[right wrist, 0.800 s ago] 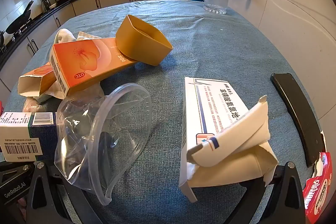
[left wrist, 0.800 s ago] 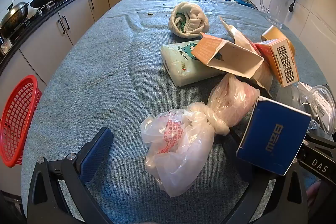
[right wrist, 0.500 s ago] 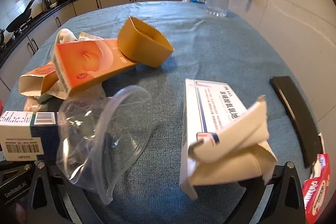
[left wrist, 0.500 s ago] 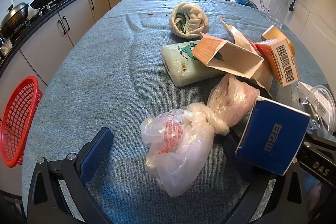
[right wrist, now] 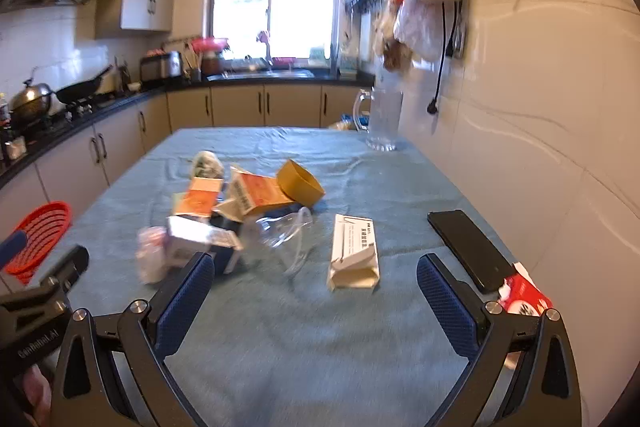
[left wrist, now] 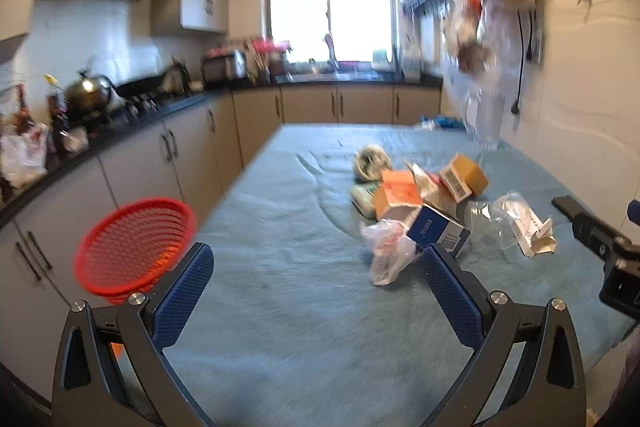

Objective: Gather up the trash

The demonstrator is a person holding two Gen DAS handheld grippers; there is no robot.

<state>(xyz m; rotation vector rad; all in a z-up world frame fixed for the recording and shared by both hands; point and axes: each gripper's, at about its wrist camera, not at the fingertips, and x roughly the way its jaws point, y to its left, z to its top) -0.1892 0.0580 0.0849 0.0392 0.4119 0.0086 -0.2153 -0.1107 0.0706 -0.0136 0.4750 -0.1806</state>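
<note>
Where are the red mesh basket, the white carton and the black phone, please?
red mesh basket (left wrist: 132, 245): left wrist view, on its mesh wall.
white carton (right wrist: 354, 247): right wrist view, on its top face.
black phone (right wrist: 468, 249): right wrist view, on its screen.

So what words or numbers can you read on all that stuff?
"GenRobot.AI": on the left hand-held gripper, blurred, best guess.
White box: dark printed characters, too small to read.
Blue box: white lettering, blurred.
Orange box: a barcode, digits unreadable.
Red packet: print unreadable.
</note>
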